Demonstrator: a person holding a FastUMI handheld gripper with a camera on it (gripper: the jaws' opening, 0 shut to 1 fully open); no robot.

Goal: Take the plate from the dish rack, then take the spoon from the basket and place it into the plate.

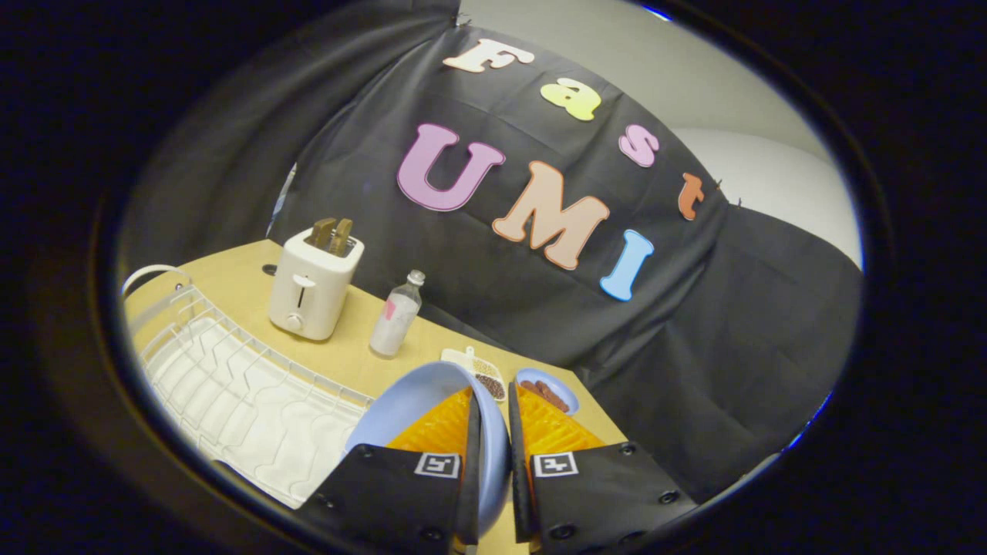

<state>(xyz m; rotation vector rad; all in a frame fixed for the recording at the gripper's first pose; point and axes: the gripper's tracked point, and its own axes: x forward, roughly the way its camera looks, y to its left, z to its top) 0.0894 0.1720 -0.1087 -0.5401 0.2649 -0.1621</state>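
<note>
My gripper (493,405) is shut on the light blue plate (420,401), which stands on edge between the two fingers, lifted above the wooden table (239,277). The plate's rim sits in the narrow gap between the fingers, and its bowl side faces the white wire dish rack (231,385). The rack lies below and beside the plate, with its slots bare.
A white toaster (312,285) with two slices of toast stands beyond the rack. A small clear bottle (395,316) stands next to it. Just ahead of the fingers lie a white dish of seeds (478,370) and a small blue bowl (551,389) holding brown pieces.
</note>
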